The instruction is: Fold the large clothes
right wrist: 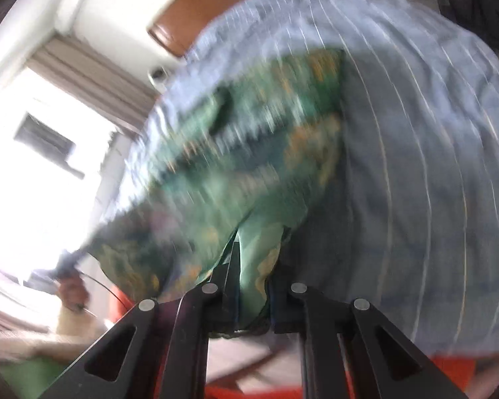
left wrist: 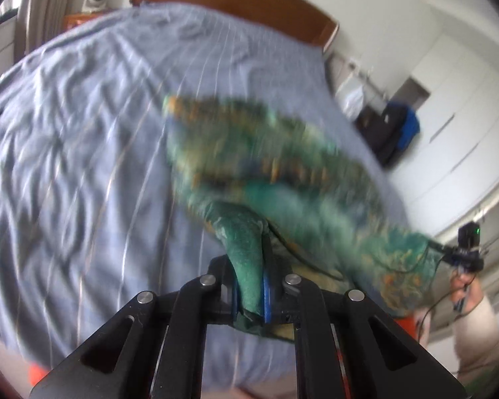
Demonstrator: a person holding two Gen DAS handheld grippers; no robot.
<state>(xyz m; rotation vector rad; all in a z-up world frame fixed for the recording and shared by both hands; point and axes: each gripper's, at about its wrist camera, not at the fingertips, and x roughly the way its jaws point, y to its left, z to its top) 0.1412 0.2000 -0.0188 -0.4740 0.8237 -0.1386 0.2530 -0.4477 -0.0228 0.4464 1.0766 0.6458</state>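
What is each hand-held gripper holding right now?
Left hand-held gripper: closed on the green patterned fabric garment.
Right hand-held gripper: closed on the same garment.

- No readable text, labels, brands, numbers or signs are showing in either wrist view.
- Motion blur is smearing both views.

The left gripper [left wrist: 249,286] is clamped on a bunch of cloth [left wrist: 266,166]. The right gripper [right wrist: 252,299] is clamped on another edge, held out to the left gripper's right.
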